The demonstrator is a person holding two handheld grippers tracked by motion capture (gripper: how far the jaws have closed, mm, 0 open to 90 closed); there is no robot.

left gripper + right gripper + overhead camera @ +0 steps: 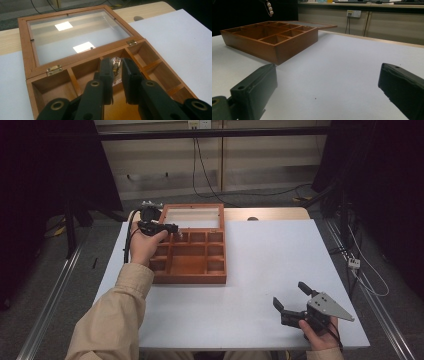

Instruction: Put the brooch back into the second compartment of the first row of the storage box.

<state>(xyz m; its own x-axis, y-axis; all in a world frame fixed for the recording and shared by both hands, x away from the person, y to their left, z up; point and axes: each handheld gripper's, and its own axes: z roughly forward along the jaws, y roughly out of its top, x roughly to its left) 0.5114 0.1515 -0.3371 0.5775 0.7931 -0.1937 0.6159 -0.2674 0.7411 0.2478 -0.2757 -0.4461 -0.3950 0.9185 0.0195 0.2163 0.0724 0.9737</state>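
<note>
White table top (260,270) over light wooden surface (270,213) — wooden edge exposed at far side. Dark cables (205,175) on grey floor behind table. Wall socket (353,13) on beige panel — two cables hanging below

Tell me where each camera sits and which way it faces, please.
High view: above the person's side, looking forward and down on the table; both hands and a sleeve show.
Left gripper view: on the left tongs, facing the box; its jaws pinch a small shiny item.
Right gripper view: low on the right tongs, facing across the table.
All share the box.
</note>
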